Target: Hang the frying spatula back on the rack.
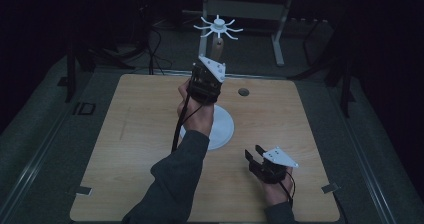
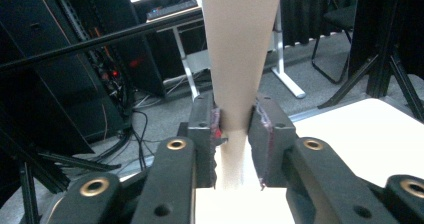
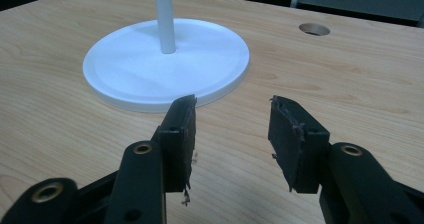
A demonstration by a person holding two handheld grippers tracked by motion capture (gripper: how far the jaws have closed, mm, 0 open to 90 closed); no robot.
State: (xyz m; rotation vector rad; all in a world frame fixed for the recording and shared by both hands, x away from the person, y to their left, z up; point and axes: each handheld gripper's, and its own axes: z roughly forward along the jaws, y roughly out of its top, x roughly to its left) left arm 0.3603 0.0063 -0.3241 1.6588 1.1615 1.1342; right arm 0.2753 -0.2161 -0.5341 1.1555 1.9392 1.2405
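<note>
A white stand has a round base (image 1: 223,130) on the wooden table (image 1: 130,134), and its top (image 1: 219,26) is a ring of radial hooks. My left gripper (image 1: 214,63) is raised high in front of the stand's pole, just below the hooks. It is shut on a beige wooden piece (image 2: 237,59) that widens upward from the jaws; its upper end (image 1: 216,46) reaches under the hooks. My right gripper (image 1: 254,155) rests low over the front right of the table, open with nothing between its fingers (image 3: 182,134), facing the base (image 3: 165,64) and pole (image 3: 164,19).
A round cable hole (image 1: 243,91) sits in the table behind the stand, right of it. Beyond the table's far edge are a desk frame (image 1: 277,34), cables on the floor and dark racks (image 2: 60,84). A chair (image 2: 340,29) stands farther back.
</note>
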